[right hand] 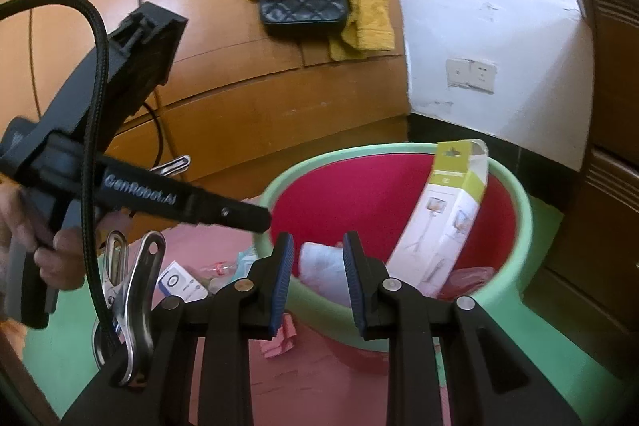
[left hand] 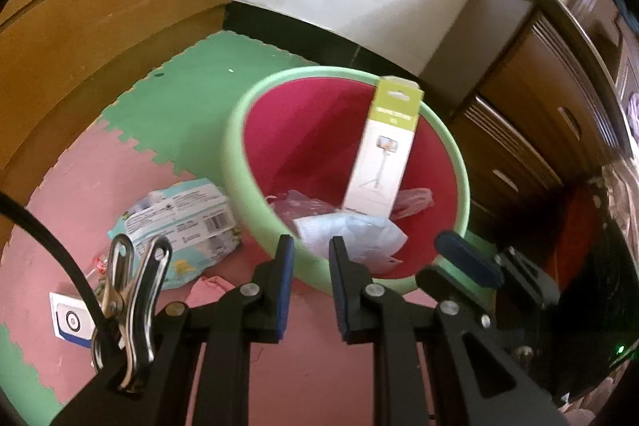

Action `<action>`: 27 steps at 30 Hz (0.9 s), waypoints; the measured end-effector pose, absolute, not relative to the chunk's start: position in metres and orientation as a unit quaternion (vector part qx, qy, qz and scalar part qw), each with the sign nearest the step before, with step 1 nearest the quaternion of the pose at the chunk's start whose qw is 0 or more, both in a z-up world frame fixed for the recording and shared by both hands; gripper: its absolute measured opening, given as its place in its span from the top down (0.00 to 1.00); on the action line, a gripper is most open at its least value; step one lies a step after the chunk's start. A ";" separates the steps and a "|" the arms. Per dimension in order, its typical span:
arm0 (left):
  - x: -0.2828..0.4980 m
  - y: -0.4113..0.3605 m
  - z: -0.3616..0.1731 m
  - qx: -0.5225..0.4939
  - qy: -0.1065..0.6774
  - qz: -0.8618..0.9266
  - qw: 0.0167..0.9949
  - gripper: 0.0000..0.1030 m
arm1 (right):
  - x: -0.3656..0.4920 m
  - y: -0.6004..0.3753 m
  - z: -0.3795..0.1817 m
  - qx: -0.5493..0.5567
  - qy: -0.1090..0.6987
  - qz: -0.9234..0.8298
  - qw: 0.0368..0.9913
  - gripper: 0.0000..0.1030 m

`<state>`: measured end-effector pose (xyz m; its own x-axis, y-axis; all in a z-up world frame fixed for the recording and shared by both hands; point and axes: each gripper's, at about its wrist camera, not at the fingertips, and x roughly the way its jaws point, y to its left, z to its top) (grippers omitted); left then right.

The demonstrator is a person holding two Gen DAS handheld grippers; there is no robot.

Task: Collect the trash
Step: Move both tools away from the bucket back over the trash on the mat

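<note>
Both claws hang empty with jaws slightly parted, left claw (left hand: 310,255) and right claw (right hand: 317,252) over the near rim of the green bin (left hand: 235,162), which holds a selfie-stick box (left hand: 381,150) and wrappers, while the wipes packet (left hand: 179,226), a small card (left hand: 72,320) and pink scrap (right hand: 279,340) wait on the floor mat (left hand: 100,162).

Green-rimmed red bin (left hand: 239,162), white-and-lime box (left hand: 383,150), pink-and-green floor mat (left hand: 167,94)

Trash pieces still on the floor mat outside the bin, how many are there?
4 visible: a crumpled printed bag beside the bin, a small clear wrapper left of it, a white-and-blue card nearer, and a pink scrap by the gripper. More may be hidden.
</note>
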<state>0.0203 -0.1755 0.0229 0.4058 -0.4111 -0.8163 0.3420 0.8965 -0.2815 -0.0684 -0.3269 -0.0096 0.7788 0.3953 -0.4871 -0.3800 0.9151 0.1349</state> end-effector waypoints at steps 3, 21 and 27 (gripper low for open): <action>0.021 -0.161 0.027 -0.038 0.496 -0.212 0.841 0.83 | -0.072 -0.319 -0.009 0.005 0.257 0.221 0.941 0.74; 0.005 -0.083 0.023 -0.024 0.526 -0.158 0.835 0.83 | -0.081 -0.264 -0.028 -0.053 0.274 0.295 0.914 0.74; 0.001 -0.033 0.005 -0.063 0.546 -0.118 0.827 0.83 | -0.074 -0.242 -0.039 -0.063 0.296 0.315 0.899 0.74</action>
